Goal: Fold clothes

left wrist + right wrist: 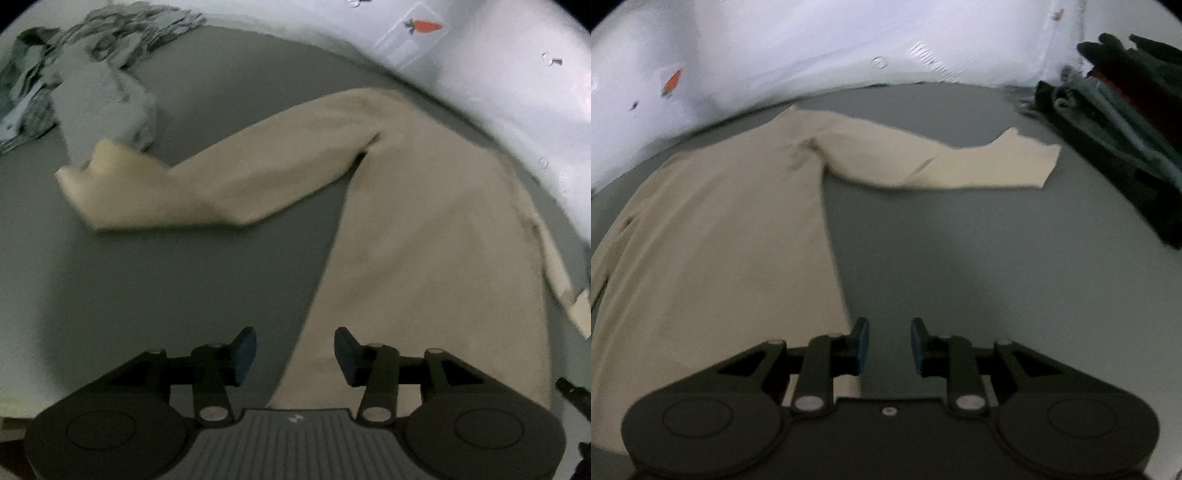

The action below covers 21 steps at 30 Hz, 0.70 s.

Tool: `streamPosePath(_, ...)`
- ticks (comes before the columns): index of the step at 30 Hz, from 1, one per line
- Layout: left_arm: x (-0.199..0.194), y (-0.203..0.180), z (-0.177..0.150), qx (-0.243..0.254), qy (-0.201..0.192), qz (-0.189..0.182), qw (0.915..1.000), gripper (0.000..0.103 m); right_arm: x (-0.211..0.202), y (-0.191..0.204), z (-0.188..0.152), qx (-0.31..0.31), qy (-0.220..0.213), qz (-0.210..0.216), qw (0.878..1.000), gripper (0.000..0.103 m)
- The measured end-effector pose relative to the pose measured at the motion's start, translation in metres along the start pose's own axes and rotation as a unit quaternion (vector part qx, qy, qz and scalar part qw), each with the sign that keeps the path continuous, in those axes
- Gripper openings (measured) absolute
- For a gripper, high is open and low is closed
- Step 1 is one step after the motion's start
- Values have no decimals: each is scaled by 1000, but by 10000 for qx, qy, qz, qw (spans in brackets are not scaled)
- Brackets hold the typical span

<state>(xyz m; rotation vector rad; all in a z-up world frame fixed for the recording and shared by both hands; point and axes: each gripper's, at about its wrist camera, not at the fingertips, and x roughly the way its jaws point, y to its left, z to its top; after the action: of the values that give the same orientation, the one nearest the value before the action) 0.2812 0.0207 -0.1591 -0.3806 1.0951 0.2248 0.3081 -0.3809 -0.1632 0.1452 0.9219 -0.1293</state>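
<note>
The left gripper [294,354], black with blue pads, has its jaws spread with nothing between them; under the gap lies the side edge of a cream long-sleeved knit top [424,236], and the pads do not press on the cloth. The right gripper [889,343] has its jaws parted more narrowly and also bare, hanging over the grey bed surface [960,258] just beside the top's other side edge [713,229], its left pad close to that edge.

The cream top lies flat on the grey surface, body spread towards both grippers, one sleeve [229,177] stretched out sideways with a bend near the cuff in the left wrist view, the other sleeve [942,162] laid out sideways in the right wrist view.

Beyond the first sleeve's cuff sits a crumpled heap of pale blue and grey patterned clothes [92,74], touching the cuff. At the far right of the right wrist view is a stack of dark garments in black, teal and deep red [1126,122], well apart from the sleeve. Behind everything runs a white fabric [498,74] printed with a small orange carrot [424,26].

No container shows in either view.
</note>
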Motion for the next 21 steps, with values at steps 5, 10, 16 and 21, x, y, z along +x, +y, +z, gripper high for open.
streamPosePath(5, 27, -41, 30, 474, 183, -75, 9987, 64, 20, -14, 38, 87, -204, -334, 9992, 26)
streamPosePath(10, 65, -80, 53, 862, 341, -7, 9957, 73, 49, -35, 82, 27, -473, -588, 9971, 35)
streamPosePath(16, 109, -114, 73, 1209, 490, 130, 9914, 86, 93, -67, 126, 287, -681, -966, 9926, 38)
streamPosePath(21, 128, -131, 85, 1398, 581, 261, 9881, 103, 127, -81, 143, 612, -674, -1063, 9902, 55)
